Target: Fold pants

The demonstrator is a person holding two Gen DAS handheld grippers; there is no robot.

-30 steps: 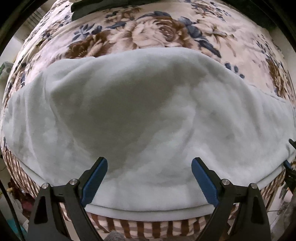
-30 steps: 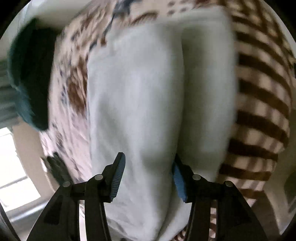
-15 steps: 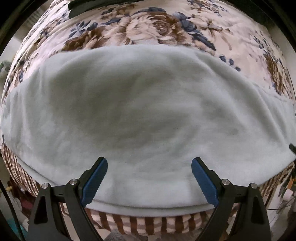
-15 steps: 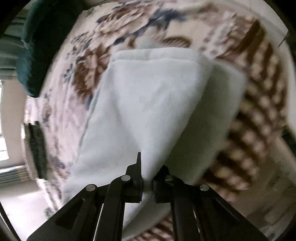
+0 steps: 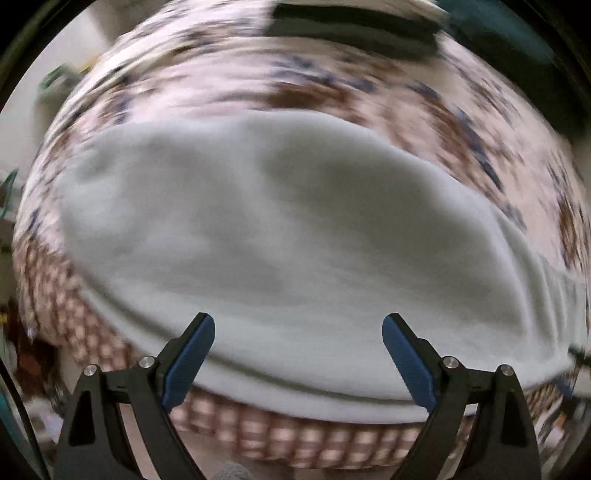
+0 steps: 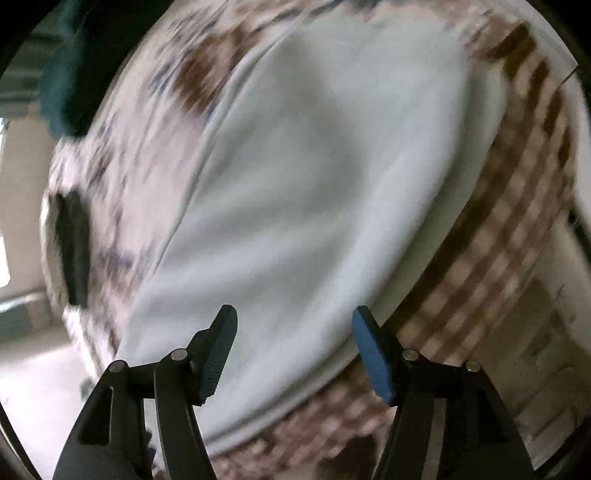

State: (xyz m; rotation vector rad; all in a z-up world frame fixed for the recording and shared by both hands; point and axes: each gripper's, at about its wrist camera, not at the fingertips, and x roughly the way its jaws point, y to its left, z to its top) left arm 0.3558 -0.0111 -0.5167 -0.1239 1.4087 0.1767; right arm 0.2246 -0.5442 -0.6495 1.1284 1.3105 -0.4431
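Observation:
The pale grey-white fleece pants [image 5: 288, 236] lie folded flat on a floral bedspread [image 5: 332, 85], along the bed's near edge. My left gripper [image 5: 298, 332] is open and empty just above the pants' near edge. In the right wrist view the pants [image 6: 314, 184] stretch away from my right gripper [image 6: 294, 328], which is open and empty over their near end. Both views are blurred by motion.
The bed's side hangs in a brown-and-cream checked valance [image 5: 258, 428], also in the right wrist view [image 6: 509, 206]. A dark teal item [image 6: 70, 74] and a dark flat object [image 5: 351, 26] lie at the far side of the bed. Floor shows beyond the bed's edge [image 6: 33, 369].
My right gripper was shut on a fold of the pants half a second ago; now it has let go and stands open. The left gripper stayed open and has drawn back and swung.

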